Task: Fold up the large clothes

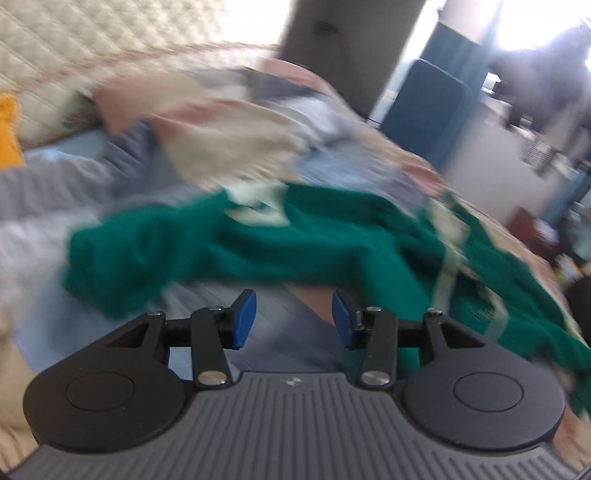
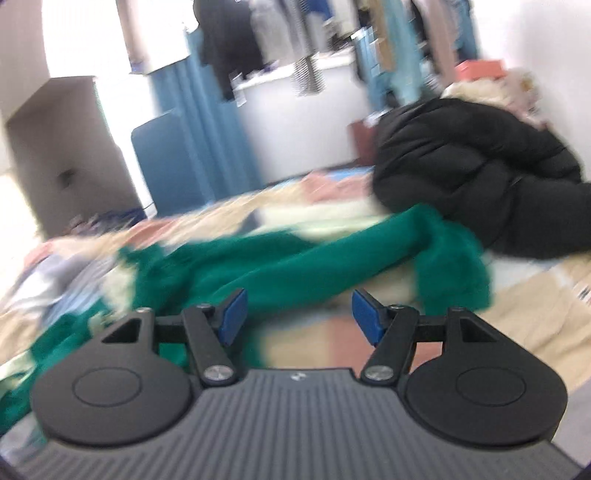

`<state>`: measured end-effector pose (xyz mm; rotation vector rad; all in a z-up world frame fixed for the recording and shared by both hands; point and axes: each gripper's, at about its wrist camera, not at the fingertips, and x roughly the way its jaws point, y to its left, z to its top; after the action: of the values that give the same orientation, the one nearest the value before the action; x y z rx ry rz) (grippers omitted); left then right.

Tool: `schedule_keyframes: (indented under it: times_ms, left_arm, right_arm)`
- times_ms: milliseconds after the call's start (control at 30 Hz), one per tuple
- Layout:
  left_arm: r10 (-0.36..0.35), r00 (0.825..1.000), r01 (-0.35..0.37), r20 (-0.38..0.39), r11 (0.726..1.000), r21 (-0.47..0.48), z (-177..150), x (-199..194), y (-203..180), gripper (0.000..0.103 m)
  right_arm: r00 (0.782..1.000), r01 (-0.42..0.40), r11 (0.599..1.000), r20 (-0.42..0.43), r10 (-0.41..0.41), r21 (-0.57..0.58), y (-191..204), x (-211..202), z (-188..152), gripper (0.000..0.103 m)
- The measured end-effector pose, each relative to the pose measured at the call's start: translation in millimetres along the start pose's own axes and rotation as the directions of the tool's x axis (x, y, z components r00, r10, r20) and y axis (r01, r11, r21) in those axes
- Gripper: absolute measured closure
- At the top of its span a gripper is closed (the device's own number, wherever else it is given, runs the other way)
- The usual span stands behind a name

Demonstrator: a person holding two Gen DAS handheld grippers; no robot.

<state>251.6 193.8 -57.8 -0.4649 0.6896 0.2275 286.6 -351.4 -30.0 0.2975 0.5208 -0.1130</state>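
Left wrist: left claw (image 1: 294,319) apart | right claw (image 2: 299,316) apart | green garment (image 1: 314,229) rumpled (soft knit)

This is a bedroom in a home. A big bed (image 1: 369,173) fills most of the room, with a patchwork cover in pink, cream and blue. Behind it stands a soft, quilted headboard (image 1: 74,40) (the puffy diamond kind). Clothes lie about on the bed: a green garment (image 2: 295,266) and a puffy black coat (image 2: 472,177) with a furry hood. More clothes hang on a rail (image 2: 295,33) by the far wall. Blue curtains (image 2: 199,122) hang near a bright window, and a blue chair (image 1: 424,110) sits beside the bed.
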Motion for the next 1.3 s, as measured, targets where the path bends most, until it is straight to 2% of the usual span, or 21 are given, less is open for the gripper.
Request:
schedule_keyframes:
  times_ms: [67,133,267,433,500,533,567,733,900,1000,1133,1233,1300]
  left_arm:
    - [-0.072,0.997,0.073,-0.038,0.997,0.010,-24.3,-6.0,-20.1,0.052]
    - [-0.131,0.988,0.132,-0.076,0.991,0.008,-48.3,-8.9,-35.0,0.052]
    - [-0.211,0.965,0.214,-0.153,0.977,0.006,-99.5,-5.4,-53.8,0.052]
    - [-0.262,0.939,0.270,-0.221,0.963,0.007,-146.7,8.8,-60.4,0.052]
    - [-0.275,0.934,0.286,-0.227,0.958,0.019,-159.3,14.8,-61.8,0.052]
    - [-0.274,0.935,0.286,-0.225,0.958,0.022,-162.2,17.7,-60.8,0.052]
    - [-0.277,0.935,0.287,-0.221,0.958,0.014,-163.1,20.9,-57.4,0.052]
    - [-0.337,0.928,0.320,-0.160,0.939,-0.123,-156.3,28.0,-35.1,0.051]
    - [-0.327,0.937,0.302,-0.119,0.935,-0.187,-144.7,35.8,-17.5,0.051]
    - [-0.318,0.943,0.290,-0.102,0.931,-0.224,-139.6,42.5,-10.3,0.051]
    - [-0.311,0.947,0.284,-0.083,0.928,-0.240,-135.2,46.9,-4.8,0.051]
    - [-0.314,0.946,0.289,-0.077,0.928,-0.237,-135.2,46.8,-4.0,0.051]
    - [-0.322,0.944,0.297,-0.070,0.924,-0.241,-134.2,45.2,-2.7,0.051]
  right_arm:
    - [0.997,-0.059,0.998,-0.055,0.060,0.007,22.0,-11.8,-14.1,0.038]
    - [0.984,-0.133,0.991,-0.116,0.134,0.016,42.9,-20.4,-32.9,0.038]
    - [0.942,-0.239,0.971,-0.249,0.226,-0.024,84.5,-30.3,-81.9,0.038]
    - [0.845,-0.376,0.920,-0.450,0.290,-0.114,120.7,-18.2,-142.8,0.037]
    - [0.803,-0.437,0.884,-0.514,0.301,-0.166,133.7,-9.2,-161.5,0.034]
    - [0.793,-0.460,0.868,-0.526,0.307,-0.187,140.9,-10.7,-168.8,0.030]
    - [0.786,-0.479,0.852,-0.535,0.310,-0.210,144.8,-8.8,-173.9,0.024]
    - [0.753,-0.584,0.758,-0.542,0.373,-0.290,169.2,-9.9,-188.0,0.023]
    - [0.749,-0.634,0.665,-0.529,0.399,-0.396,190.2,-11.7,-203.1,0.025]
    - [0.727,-0.653,0.649,-0.563,0.393,-0.389,193.3,0.0,-209.7,0.035]
    - [0.689,-0.665,0.674,-0.614,0.386,-0.321,186.0,13.2,-212.5,0.054]
    - [0.671,-0.665,0.694,-0.629,0.392,-0.277,180.5,15.1,-209.5,0.067]
    - [0.667,-0.667,0.702,-0.620,0.414,-0.250,175.2,10.9,-206.3,0.071]
